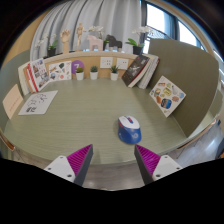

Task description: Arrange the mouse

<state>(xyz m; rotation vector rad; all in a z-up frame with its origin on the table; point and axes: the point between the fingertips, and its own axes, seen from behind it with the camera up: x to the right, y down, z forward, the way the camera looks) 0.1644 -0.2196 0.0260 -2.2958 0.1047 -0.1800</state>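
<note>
- Gripper view: I have the gripper (113, 160) held low over the table (70, 125), its two purple pads (80, 159) spread wide with nothing between them.
- The mouse (129, 128) sits on the bare tabletop just ahead of the fingers, a little toward the right-hand pad and clear of both. It looks blue and white, with its long axis pointing roughly away from me. I judge that the wide opening is there so the jaws can straddle its body from the sides once I push forward.
- The mouse is well apart from everything else, so I see little risk of knocking a neighbour on the approach.
- Around the table's far edge, picture cards and boards (165, 96) lean against the partition walls, one sheet (37, 102) lies flat on the left, and small potted plants (95, 72) stand in a row at the back. These appear to be set as a backdrop, kept out of the working area.
- There is print on several cards, but I cannot read any writing, and I can make out no brand mark on the mouse.
- By my reckoning the arranging has not begun; the next move calls for a slight rightward correction to centre the mouse.
</note>
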